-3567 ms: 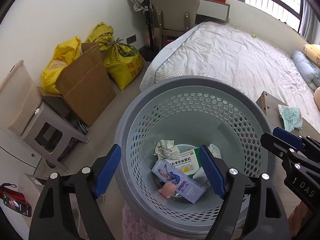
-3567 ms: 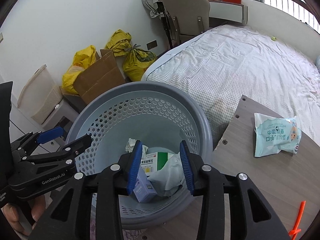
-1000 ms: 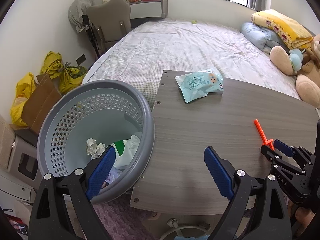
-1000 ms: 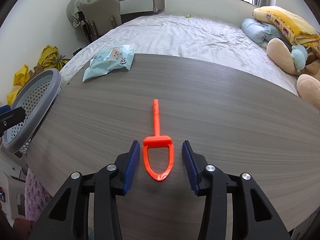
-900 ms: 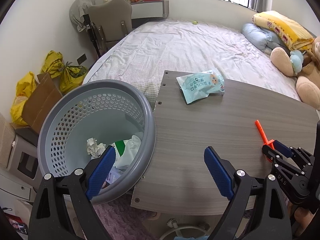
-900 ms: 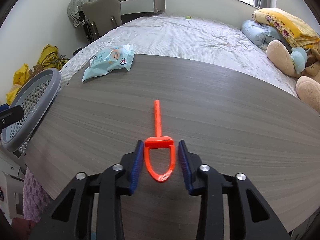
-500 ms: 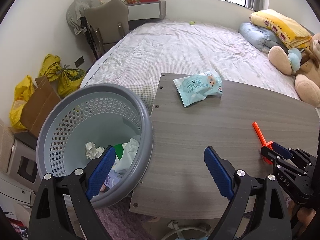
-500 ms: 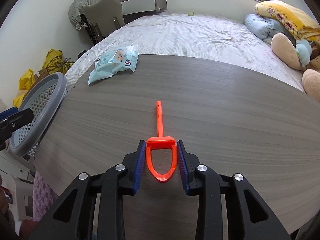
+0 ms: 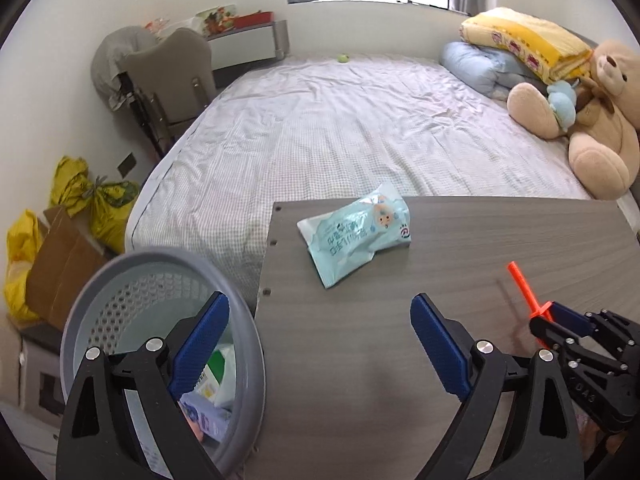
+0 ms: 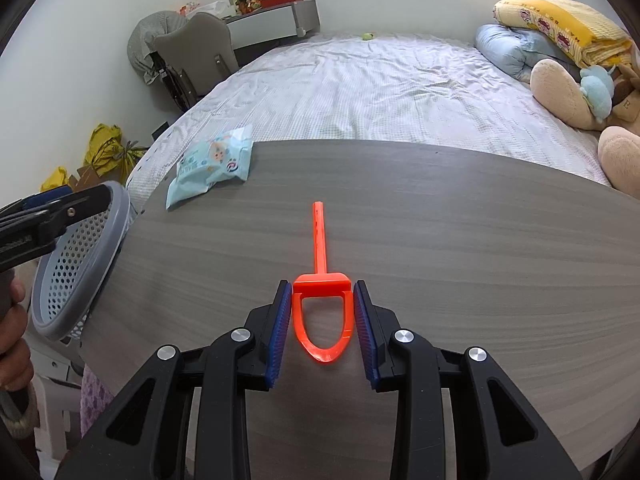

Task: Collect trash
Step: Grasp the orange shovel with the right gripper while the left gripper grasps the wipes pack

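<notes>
My right gripper (image 10: 321, 322) is shut on an orange plastic tool (image 10: 320, 280), gripping the loop end; its thin stem points away over the wood table (image 10: 460, 240). The tool also shows in the left wrist view (image 9: 524, 290), held just above the table. A light blue wipes packet (image 9: 356, 236) lies near the table's far left corner, also in the right wrist view (image 10: 212, 166). My left gripper (image 9: 320, 340) is open and empty, over the table's left edge beside the grey trash basket (image 9: 100, 280), which holds boxes and paper.
A bed (image 9: 340, 128) lies beyond the table with a teddy bear (image 9: 592, 120) and folded blankets at its right. A chair (image 9: 168, 80), yellow bags (image 9: 92, 200) and a cardboard box (image 9: 60, 264) stand at the left wall.
My right gripper closed onto the orange tool's loop end and lifted it slightly. My left gripper rose and tilted up, so the basket sits lower in its view.
</notes>
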Motion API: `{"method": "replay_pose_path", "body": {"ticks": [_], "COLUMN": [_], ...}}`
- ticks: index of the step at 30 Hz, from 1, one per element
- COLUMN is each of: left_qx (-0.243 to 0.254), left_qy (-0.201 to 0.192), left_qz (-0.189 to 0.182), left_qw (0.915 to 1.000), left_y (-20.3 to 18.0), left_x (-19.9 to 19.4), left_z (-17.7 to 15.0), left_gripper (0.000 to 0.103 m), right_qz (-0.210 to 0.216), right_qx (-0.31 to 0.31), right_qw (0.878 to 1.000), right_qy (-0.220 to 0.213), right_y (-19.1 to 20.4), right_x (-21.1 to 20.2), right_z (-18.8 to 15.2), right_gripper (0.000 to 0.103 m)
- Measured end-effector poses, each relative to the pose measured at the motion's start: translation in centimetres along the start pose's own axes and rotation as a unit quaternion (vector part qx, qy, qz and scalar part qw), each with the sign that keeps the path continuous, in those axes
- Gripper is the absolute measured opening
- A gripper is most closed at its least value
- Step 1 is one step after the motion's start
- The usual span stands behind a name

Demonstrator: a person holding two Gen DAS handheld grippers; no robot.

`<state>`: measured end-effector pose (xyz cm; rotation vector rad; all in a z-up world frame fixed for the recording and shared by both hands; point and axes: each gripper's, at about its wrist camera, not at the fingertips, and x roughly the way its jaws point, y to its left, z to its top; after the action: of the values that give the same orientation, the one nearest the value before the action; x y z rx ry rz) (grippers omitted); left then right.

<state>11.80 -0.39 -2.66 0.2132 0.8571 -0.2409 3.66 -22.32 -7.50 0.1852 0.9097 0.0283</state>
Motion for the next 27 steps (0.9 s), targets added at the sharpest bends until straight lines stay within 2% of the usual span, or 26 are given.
{"method": "replay_pose_path", "body": {"ticks": [6, 11, 13, 17, 22, 24, 27], "left_qx": [0.039, 0.055, 0.057, 0.039, 0.013, 0.010, 0.010], "left_qy": [0.015, 0.033, 0.038, 0.033, 0.034, 0.041, 0.058], "left_qz": [-0.020, -0.075, -0.075, -0.086, -0.076, -0.084, -0.120], "left_qw": [0.9989, 0.9951, 0.9948, 0.9949, 0.9964, 0.9956, 0.9910], "left_y": [-0.2, 0.2, 0.3, 0.9, 2.2, 2.4, 2.2], "left_x": [3.3, 6.3, 7.4, 8.4, 10.2, 11.1, 12.2], "left_z": [2.1, 3.4, 4.2, 5.7, 8.0, 8.6, 9.0], "left_gripper": [0.091, 0.091, 0.091, 0.091, 0.091, 0.091, 0.091], "right_qz": [0.004, 0.012, 0.013, 0.016, 0.023, 0.026, 0.032], "right_qx": [0.011, 0.024, 0.025, 0.029, 0.030, 0.029, 0.028], "right_qw": [1.000, 0.999, 0.999, 0.999, 0.999, 0.999, 0.999], "right_qy": [-0.009, -0.022, -0.026, -0.033, -0.033, -0.030, -0.028], "right_y": [-0.7, -1.3, -1.5, -1.7, -1.6, -1.6, -1.4], "right_x": [-0.3, -0.8, -0.9, -1.3, -1.3, -1.2, -1.0], "right_z": [0.8, 1.3, 1.6, 2.0, 1.8, 1.8, 1.7], "right_gripper": [0.031, 0.031, 0.031, 0.031, 0.031, 0.031, 0.031]}}
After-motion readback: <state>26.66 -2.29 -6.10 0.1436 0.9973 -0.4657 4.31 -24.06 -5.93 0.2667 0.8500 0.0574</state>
